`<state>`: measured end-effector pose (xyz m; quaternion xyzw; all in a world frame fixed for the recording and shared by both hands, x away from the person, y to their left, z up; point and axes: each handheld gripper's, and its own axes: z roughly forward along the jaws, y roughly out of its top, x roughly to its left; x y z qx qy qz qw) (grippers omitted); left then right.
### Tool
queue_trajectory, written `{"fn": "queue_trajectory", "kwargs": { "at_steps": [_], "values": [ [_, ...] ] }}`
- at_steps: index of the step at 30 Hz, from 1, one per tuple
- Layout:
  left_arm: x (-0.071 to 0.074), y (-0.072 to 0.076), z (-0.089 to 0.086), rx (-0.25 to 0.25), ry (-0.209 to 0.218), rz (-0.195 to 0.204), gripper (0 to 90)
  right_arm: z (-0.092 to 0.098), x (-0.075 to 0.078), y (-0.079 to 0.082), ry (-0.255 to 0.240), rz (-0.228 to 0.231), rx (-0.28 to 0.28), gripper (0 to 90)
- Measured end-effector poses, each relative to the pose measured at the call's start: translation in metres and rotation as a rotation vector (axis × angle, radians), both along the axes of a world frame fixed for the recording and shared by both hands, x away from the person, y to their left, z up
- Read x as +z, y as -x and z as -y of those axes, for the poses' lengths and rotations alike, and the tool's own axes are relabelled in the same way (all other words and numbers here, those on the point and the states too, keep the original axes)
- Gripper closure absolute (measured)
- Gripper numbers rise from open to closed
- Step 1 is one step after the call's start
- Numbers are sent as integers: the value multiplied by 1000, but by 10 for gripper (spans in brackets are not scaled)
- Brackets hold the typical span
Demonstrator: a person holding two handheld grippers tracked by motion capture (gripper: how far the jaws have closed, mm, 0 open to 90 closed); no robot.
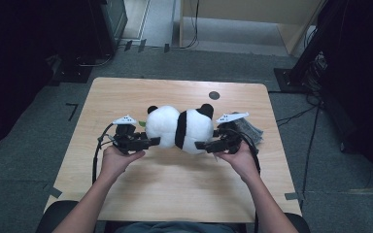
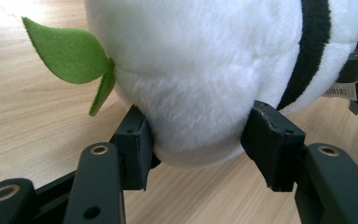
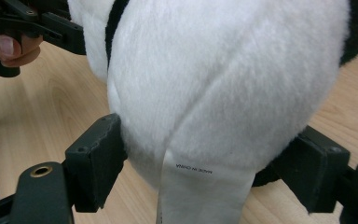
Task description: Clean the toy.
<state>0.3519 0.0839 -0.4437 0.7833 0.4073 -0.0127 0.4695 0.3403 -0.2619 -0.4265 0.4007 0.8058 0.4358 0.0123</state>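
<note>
Plainly the plush panda (image 1: 179, 128) is soft and light; the left gripper (image 2: 196, 140) and right gripper (image 3: 214, 168) seemingly clamp its rounded ends, denting them.

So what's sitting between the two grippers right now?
The plush panda, lying on the table, spans the whole gap in the high view. The left gripper meets its white end, the right gripper its other end.

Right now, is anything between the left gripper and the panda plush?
Nothing visible: the left gripper already has the panda plush between its pads. Its green felt leaf sits off to the side.
</note>
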Motion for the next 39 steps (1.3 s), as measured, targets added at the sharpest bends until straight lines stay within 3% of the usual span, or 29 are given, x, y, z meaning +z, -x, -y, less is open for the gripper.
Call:
{"fn": "queue_trajectory", "kwargs": {
  "at_steps": [6,10,12,15,21,24,28,33,39],
  "values": [
    [-2,5,-1,-4,-14,-11,449,3,-1,-4,-49,-57,-9,212],
    [-8,5,2,-7,-68,-24,440,0,-7,-7,-12,-49,1,211],
    [-11,4,2,-3,-75,-42,437,-2,-11,-9,6,-37,8,212],
    [-16,1,1,8,-69,-62,432,-3,-13,-11,-7,-29,5,210],
    [-22,-4,1,32,-79,-27,386,-3,-19,-16,-21,10,-3,203],
    [-25,-8,0,36,-79,-25,377,-3,-19,-17,-14,28,-12,200],
    [-28,-12,0,50,-85,-14,362,-4,-20,-20,7,87,-16,191],
    [-31,-17,-1,68,-76,-14,351,-5,-20,-29,-5,104,-40,190],
    [-31,-18,0,76,-78,39,321,-2,-18,-33,-1,134,-67,190]
  ]
}}
